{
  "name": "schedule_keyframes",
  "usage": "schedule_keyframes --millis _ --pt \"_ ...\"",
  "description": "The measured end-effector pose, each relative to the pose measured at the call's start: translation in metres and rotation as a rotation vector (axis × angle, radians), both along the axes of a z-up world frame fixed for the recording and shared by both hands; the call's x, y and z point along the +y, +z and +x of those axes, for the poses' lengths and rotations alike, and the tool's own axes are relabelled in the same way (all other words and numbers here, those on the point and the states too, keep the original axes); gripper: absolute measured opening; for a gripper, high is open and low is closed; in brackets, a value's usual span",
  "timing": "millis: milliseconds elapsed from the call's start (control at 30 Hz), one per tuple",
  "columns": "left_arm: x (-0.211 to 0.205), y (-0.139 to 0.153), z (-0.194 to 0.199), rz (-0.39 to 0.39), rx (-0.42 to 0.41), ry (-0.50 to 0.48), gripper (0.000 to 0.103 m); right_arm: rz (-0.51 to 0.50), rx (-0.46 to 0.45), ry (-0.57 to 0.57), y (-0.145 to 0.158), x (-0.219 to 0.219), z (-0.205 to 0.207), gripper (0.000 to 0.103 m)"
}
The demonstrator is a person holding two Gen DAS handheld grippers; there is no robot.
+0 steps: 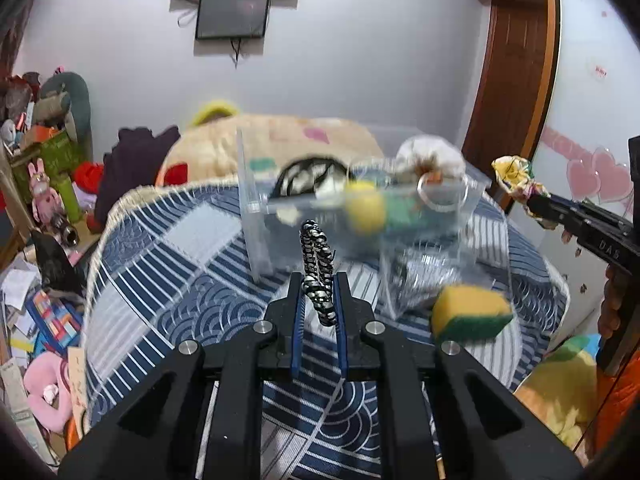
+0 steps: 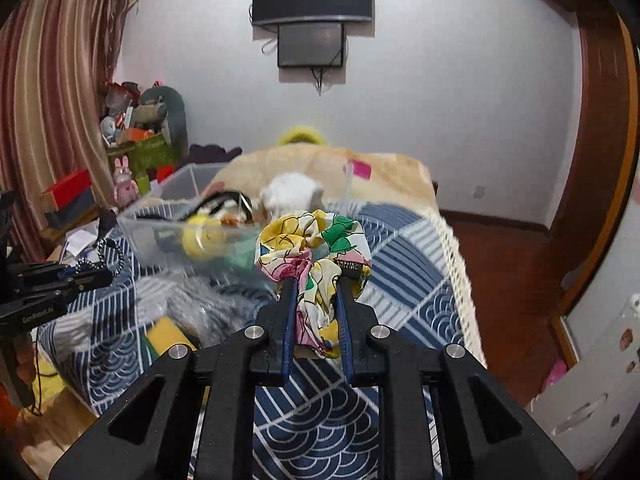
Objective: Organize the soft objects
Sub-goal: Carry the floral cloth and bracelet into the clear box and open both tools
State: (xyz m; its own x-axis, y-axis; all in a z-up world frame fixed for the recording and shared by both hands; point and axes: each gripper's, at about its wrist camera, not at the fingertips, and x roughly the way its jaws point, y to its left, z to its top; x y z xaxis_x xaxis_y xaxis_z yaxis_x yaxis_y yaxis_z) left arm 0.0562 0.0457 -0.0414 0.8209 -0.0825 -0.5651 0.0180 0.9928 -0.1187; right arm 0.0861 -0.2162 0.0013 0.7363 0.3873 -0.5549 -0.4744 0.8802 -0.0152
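My left gripper (image 1: 319, 278) is shut on a black-and-white braided hair tie (image 1: 316, 264), held above the bed in front of a clear plastic box (image 1: 256, 216). My right gripper (image 2: 316, 280) is shut on a floral yellow, green and pink scrunchie (image 2: 312, 240); it also shows at the right of the left wrist view (image 1: 516, 178). The box holds a yellow ball (image 1: 364, 208), a white fluffy thing (image 1: 428, 156) and other soft items. A yellow-and-green sponge (image 1: 470, 312) lies on the bed by a grey furry item (image 2: 208, 308).
The bed has a blue patterned cover (image 1: 180, 280) and a beige blanket (image 2: 320, 168) behind. Cluttered shelves and toys stand at the left (image 1: 44, 168). A wooden door frame (image 1: 516, 60) is at the right. A second clear bin (image 2: 184, 180) sits at the far left of the bed.
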Motion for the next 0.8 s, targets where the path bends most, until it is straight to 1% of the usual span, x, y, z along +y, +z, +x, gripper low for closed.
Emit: schedule_keyframes --millis 167,400,633,800 --pt "0.001 0.031 0.001 0.014 -0.082 0.008 0.013 0.024 -0.044 0.011 0.015 0.007 0.003 0.017" --pt "-0.005 0.053 0.014 0.052 -0.144 0.004 0.013 0.038 -0.097 0.041 0.033 0.032 0.011 0.017" --pt "-0.003 0.053 0.038 0.042 -0.135 0.014 0.013 0.053 -0.083 0.063 0.033 0.057 0.031 0.017" --pt "0.003 0.045 0.062 0.017 -0.092 0.018 0.013 0.037 -0.049 0.093 0.026 0.075 0.042 0.017"
